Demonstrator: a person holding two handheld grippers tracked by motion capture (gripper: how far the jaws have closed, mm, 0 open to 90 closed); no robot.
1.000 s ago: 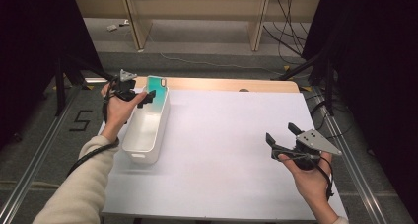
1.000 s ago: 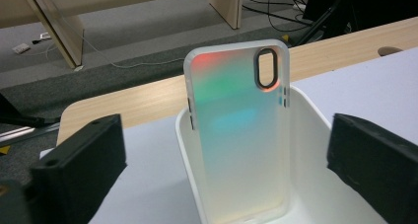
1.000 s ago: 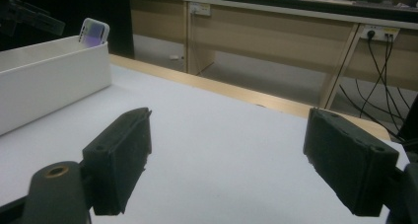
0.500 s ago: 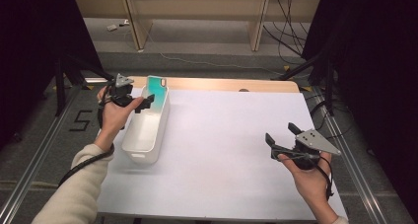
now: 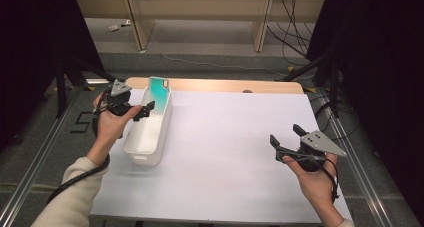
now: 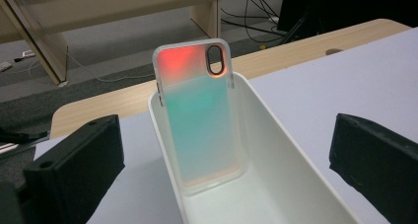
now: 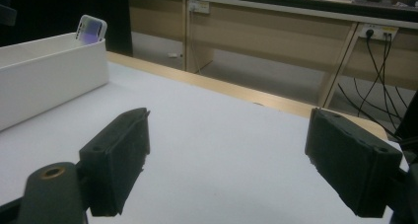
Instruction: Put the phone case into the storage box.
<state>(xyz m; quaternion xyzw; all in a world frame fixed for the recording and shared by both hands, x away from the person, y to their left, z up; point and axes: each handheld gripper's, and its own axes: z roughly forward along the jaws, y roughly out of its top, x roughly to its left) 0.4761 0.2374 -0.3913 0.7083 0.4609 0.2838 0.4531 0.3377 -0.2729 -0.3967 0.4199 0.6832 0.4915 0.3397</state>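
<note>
Phone case (image 6: 199, 113), translucent with a teal body shading to red near its oval camera cutout, stands nearly upright inside the white plastic bin (image 5: 148, 124), leaning against the bin's far end wall with its top edge rising above the rim. The bin sits lengthwise at the left side of the white tabletop (image 5: 230, 152). The left gripper (image 5: 140, 111) is held over the bin's left rim, its jaws spread wide and holding nothing; in the left gripper view they flank the bin, and the case stands apart from them, farther in. The right gripper (image 5: 286, 139) hovers above the right part of the table, well apart from the bin, jaws likewise spread and empty.
</note>
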